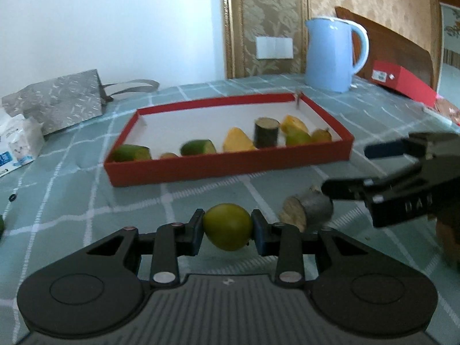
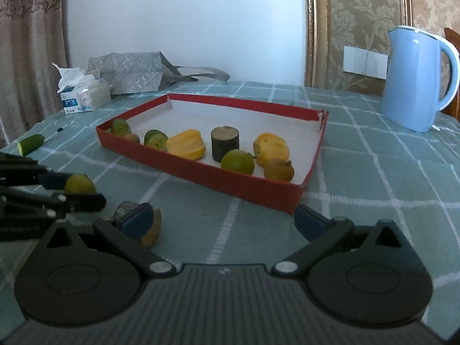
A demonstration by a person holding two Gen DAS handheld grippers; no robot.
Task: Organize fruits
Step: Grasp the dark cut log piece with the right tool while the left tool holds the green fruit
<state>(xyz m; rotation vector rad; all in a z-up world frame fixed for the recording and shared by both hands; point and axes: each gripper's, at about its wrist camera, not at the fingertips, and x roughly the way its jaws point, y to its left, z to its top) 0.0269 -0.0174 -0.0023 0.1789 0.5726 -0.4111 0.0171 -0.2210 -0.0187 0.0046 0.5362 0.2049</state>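
Note:
My left gripper [image 1: 227,227] is shut on a green lime [image 1: 227,226] just above the tablecloth, in front of the red tray [image 1: 230,164]. The lime also shows in the right wrist view [image 2: 80,184]. My right gripper [image 2: 222,221] is open wide; it shows in the left wrist view [image 1: 345,169] too. A dark cut cane piece [image 1: 307,208] lies on the cloth beside the right gripper's left finger [image 2: 136,221]. The tray [image 2: 230,184] holds several fruits: yellow pieces [image 2: 187,144], a green lime [image 2: 238,161], a dark cylinder [image 2: 224,143].
A blue kettle [image 2: 417,77] stands at the back right. A grey bag [image 2: 129,72] and a tissue pack [image 2: 83,95] are at the back left. A cucumber piece [image 2: 30,144] lies left on the cloth. A red box [image 1: 402,79] sits far right.

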